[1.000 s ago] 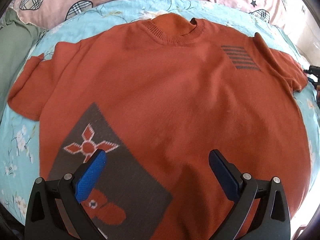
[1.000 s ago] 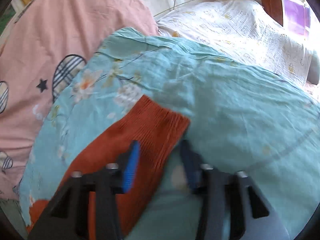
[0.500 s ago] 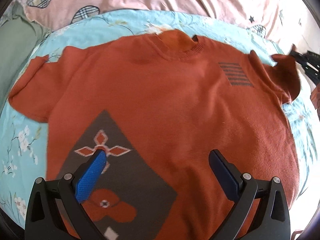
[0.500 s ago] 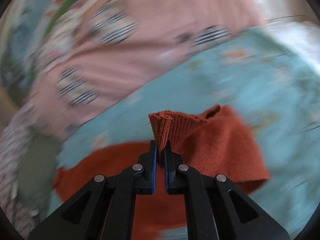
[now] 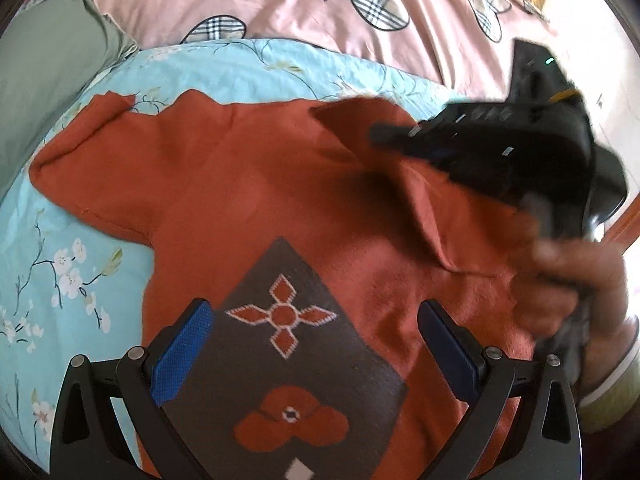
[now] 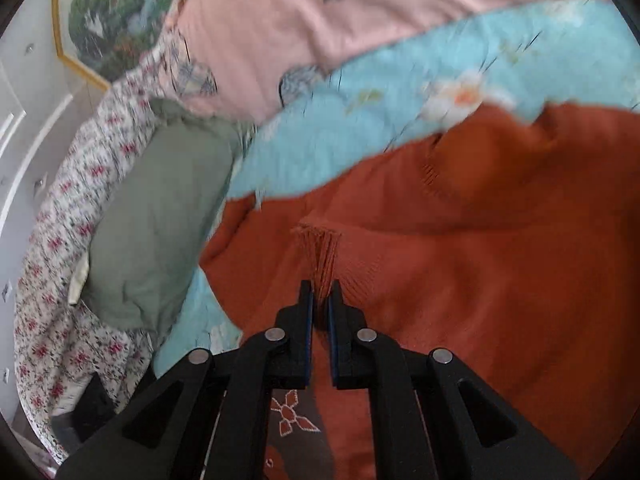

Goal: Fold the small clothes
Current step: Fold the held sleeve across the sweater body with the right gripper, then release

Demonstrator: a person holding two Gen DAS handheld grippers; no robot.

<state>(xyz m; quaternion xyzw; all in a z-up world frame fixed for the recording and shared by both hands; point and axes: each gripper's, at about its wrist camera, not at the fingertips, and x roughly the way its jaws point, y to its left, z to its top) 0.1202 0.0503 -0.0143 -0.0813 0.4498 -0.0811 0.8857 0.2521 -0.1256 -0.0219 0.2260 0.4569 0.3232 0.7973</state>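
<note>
A rust-orange knit sweater (image 5: 256,200) with a dark grey flower patch (image 5: 304,344) lies on a light blue floral sheet (image 5: 60,272). My left gripper (image 5: 314,348) is open and empty, hovering over the grey patch near the hem. My right gripper (image 6: 320,300) is shut on the ribbed cuff of the sweater's right sleeve (image 6: 320,252) and holds it above the sweater's chest, folded inward. In the left wrist view the right gripper (image 5: 380,134) shows as a blurred black shape with the lifted sleeve (image 5: 348,116) at its tip.
A pink quilt with plaid hearts (image 5: 280,4) lies beyond the sheet. A grey-green pillow (image 6: 160,208) and a floral cover (image 6: 52,248) lie at the left. The person's hand (image 5: 568,276) holds the right gripper at the right edge.
The right gripper closed on the right sleeve cuff, lifted it and carried it leftward over the sweater's chest. The left gripper stayed open and moved slightly forward over the grey patch.
</note>
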